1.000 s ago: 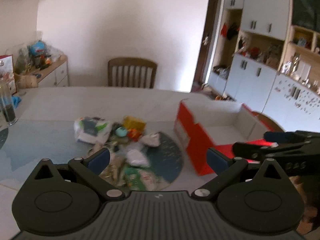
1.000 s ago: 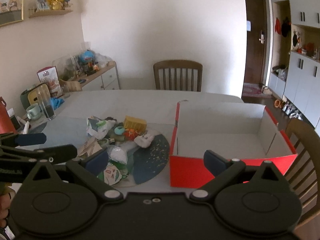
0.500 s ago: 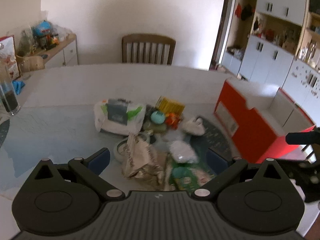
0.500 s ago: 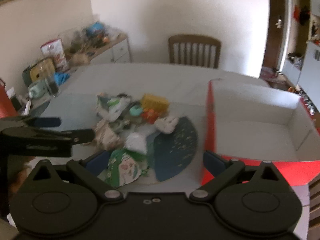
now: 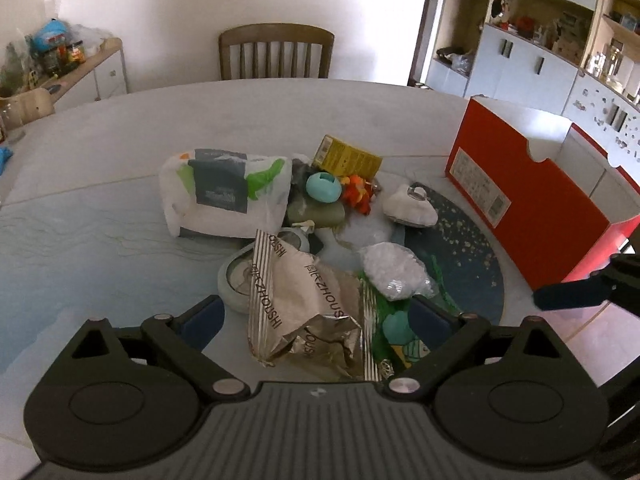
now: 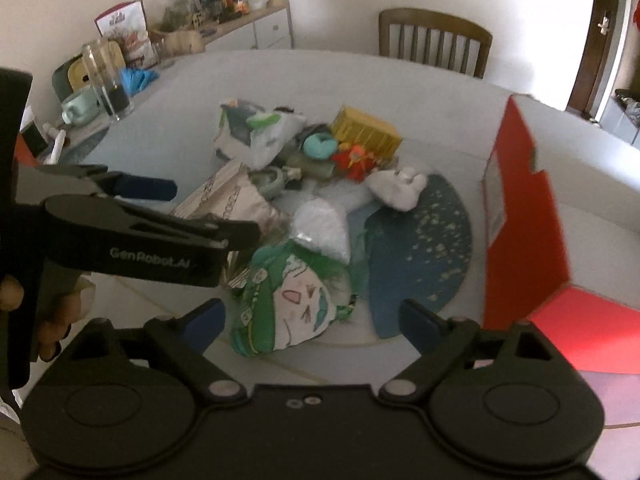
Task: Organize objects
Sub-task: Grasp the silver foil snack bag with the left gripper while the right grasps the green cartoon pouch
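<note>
A pile of small items lies on the table: a white wipes pack (image 5: 224, 196), a yellow box (image 5: 348, 156), a teal egg (image 5: 324, 188), an orange toy (image 5: 358, 198) and a clear bag (image 5: 392, 272). My left gripper (image 5: 316, 316) hangs open over a crumpled silver bag (image 5: 304, 308), not touching it. My right gripper (image 6: 312, 316) is beside it on the right. Its jaws are closing, with a green cartoon packet (image 6: 288, 304) below and between them, and the pads are clear of it. An open red box (image 6: 520, 208) stands to the right.
A dark blue round mat (image 5: 460, 256) lies under the right of the pile. A wooden chair (image 5: 276, 54) stands at the table's far side. A glass jar (image 6: 108, 80) and a mug (image 6: 80, 106) stand at the far left. Cabinets (image 5: 532, 60) line the right wall.
Both grippers have come down and closer to the pile, tilting further downward. The right gripper's jaws have narrowed a little. Nothing has been picked up.
</note>
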Tool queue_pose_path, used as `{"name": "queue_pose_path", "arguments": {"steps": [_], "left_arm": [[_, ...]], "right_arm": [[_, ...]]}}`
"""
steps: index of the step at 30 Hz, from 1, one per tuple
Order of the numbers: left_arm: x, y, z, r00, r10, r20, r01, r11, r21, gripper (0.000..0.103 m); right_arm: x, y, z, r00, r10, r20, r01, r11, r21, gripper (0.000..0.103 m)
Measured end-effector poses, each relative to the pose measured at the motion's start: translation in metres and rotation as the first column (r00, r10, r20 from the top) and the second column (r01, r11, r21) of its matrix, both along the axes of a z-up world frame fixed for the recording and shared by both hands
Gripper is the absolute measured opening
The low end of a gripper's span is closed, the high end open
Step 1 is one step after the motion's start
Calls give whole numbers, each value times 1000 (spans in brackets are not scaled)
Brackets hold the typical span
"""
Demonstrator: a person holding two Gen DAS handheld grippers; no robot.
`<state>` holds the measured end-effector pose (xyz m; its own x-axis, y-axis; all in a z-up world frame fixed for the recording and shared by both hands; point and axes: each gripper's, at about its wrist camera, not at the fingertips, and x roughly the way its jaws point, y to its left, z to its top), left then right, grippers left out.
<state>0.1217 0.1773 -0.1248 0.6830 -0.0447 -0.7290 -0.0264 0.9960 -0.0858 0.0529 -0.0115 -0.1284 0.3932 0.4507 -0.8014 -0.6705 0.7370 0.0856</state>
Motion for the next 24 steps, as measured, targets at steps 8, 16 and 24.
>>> {"name": "queue_pose_path", "arguments": {"steps": [8, 16, 24], "left_arm": [[10, 6, -13, 999, -19, -33, 18, 999, -29, 91], [16, 6, -17, 999, -37, -37, 36, 999, -35, 66], [17, 12, -17, 998, -28, -49, 25, 997, -69, 50]], "right_arm": [[2, 19, -17, 999, 23, -43, -25, 999, -29, 84], [5, 30, -24, 998, 21, -54, -25, 998, -58, 72], [6, 27, -19, 999, 7, -50, -9, 999, -53, 55]]}}
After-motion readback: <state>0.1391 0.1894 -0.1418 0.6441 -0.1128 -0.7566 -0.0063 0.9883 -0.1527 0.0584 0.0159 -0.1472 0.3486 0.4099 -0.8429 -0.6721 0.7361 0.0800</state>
